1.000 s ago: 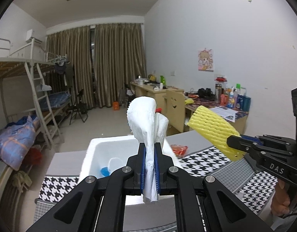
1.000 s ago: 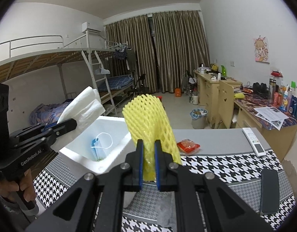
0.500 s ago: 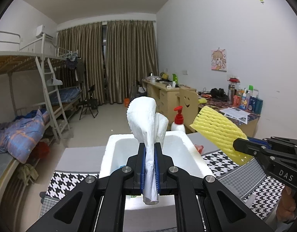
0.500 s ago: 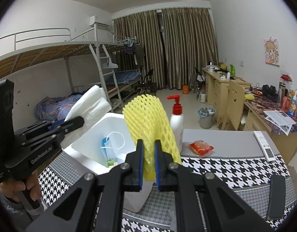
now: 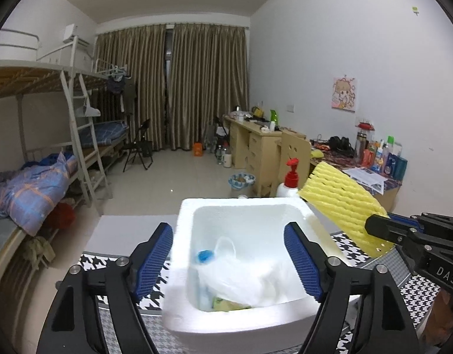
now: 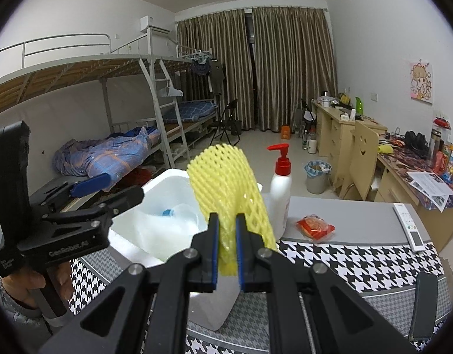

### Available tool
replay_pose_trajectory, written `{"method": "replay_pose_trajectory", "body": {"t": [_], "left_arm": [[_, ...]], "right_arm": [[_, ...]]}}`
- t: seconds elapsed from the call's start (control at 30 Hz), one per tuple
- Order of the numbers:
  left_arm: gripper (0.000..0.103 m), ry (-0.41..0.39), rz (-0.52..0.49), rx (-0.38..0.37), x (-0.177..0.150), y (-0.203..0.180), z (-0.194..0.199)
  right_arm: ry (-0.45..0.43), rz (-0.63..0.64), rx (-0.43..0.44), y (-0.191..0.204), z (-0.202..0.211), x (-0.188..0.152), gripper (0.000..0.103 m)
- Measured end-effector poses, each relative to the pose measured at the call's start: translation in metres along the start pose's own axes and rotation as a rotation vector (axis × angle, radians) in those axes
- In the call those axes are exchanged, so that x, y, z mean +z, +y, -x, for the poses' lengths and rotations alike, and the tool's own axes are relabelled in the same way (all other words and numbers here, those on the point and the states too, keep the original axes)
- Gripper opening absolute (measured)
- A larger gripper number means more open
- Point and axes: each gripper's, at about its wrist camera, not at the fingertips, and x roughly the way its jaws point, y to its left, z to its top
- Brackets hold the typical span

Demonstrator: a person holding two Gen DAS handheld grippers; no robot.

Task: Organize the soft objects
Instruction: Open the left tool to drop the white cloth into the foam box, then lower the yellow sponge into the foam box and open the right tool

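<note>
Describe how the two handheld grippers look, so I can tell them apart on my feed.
Both are black, skeletal two-finger frames with silver bolts and ribbed blue pads. The left gripper carries faint "GenRobot.AI" lettering; the right gripper shows white "DAS" lettering.

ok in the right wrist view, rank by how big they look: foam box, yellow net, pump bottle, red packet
1. foam box, though partly hidden by the grippers
2. yellow net, but it sits nearest the camera, so its place against the box is unsure
3. pump bottle
4. red packet
</note>
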Motion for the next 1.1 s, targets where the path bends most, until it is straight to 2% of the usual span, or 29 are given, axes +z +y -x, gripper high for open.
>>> {"method": "replay_pose_trajectory", "body": {"t": [0.07,0.2,0.43,0.77,1.1], "left_arm": [[0.09,-0.008,0.008,0.012,0.0,0.003,0.002],[0.092,-0.016,0.016,0.03,-0.001,0.009,0.006],[0.102,-0.055,0.037,0.084,-0.004,0.023,0.022],[0.102,-0.071,0.04,0.158,-0.012,0.037,0.039],[0.102,-0.063,0.039,0.192,-0.021,0.043,0.042]], "right_arm": [[0.003,0.004,-0.001,0.002,-0.002,0.002,0.013],[0.005,0.016,0.01,0.01,-0.004,0.004,0.013],[0.017,0.038,0.039,0.023,-0.012,0.01,0.013],[0.046,0.047,0.075,0.035,-0.027,0.013,0.013],[0.081,0.048,0.084,0.041,-0.044,0.014,0.013]]}}
